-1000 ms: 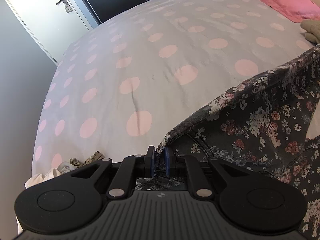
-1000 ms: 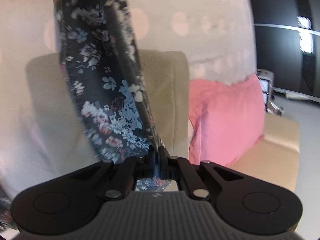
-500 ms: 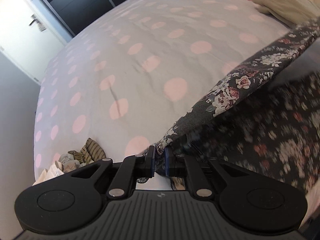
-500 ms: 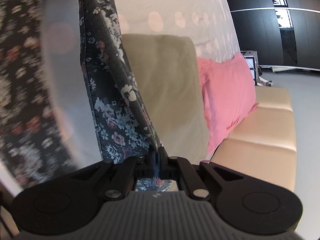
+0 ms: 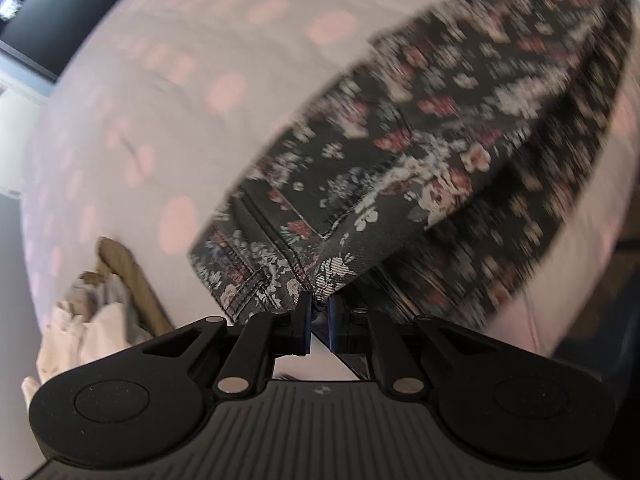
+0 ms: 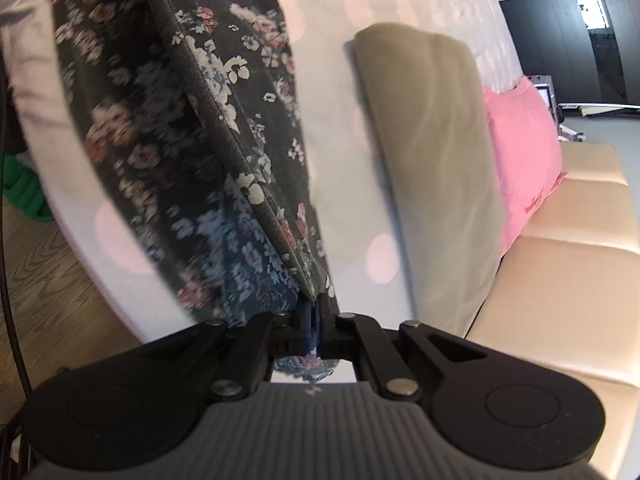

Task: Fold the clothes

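A dark floral garment (image 5: 420, 148) stretches over the polka-dot bed (image 5: 168, 92). My left gripper (image 5: 318, 312) is shut on one edge of it, near a stitched seam. In the right wrist view the same floral garment (image 6: 208, 128) hangs from my right gripper (image 6: 313, 320), which is shut on its hem. The cloth is blurred by motion in both views. Whether it touches the bed cannot be told.
A folded beige garment (image 6: 424, 152) lies on the bed beside a pink pillow (image 6: 520, 148) and a cream headboard (image 6: 568, 264). A heap of crumpled clothes (image 5: 92, 304) sits at the bed's near-left edge. Wood floor (image 6: 60, 280) shows beside the bed.
Both grippers have swung down and toward the bed with the floral garment still held. The cloth has spread wider in the left wrist view, and the clothes heap has come closer.
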### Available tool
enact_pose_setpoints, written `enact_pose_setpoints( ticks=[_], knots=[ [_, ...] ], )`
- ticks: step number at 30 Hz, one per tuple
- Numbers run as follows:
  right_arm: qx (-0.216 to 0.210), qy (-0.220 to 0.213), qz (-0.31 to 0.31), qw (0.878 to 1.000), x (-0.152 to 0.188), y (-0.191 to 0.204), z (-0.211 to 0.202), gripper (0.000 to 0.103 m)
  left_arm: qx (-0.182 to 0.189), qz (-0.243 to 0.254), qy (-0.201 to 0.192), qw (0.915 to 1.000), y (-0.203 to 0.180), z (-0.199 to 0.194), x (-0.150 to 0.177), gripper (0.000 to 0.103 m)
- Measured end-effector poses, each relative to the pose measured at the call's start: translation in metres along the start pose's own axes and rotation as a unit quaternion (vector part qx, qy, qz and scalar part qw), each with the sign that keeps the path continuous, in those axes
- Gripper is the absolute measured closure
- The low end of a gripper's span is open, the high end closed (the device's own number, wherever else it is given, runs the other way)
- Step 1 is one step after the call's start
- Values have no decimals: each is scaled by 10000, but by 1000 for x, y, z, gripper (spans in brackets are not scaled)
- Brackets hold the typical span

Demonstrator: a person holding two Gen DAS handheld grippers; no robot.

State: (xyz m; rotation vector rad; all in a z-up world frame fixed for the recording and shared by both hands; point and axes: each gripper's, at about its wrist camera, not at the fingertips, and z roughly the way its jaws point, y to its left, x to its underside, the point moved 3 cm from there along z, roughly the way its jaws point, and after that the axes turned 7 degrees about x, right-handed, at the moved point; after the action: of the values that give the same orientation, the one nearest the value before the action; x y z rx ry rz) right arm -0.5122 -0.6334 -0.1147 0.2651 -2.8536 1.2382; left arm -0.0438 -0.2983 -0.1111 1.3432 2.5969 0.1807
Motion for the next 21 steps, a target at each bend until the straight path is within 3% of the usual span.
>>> enact_pose_setpoints(
  ticks=[12, 16, 21],
  knots=[
    [-296, 258, 88, 9992, 26, 20, -2, 101, 541, 598, 401, 9959, -40, 24, 20, 98],
    [-311, 296, 22, 9991, 26, 29, 3, 101, 890, 379, 639, 9933, -33, 33, 14, 95],
    [-373, 332, -8, 9988, 26, 30, 6, 101, 1357, -161, 427, 9897, -15, 17, -4, 85]
  ],
)
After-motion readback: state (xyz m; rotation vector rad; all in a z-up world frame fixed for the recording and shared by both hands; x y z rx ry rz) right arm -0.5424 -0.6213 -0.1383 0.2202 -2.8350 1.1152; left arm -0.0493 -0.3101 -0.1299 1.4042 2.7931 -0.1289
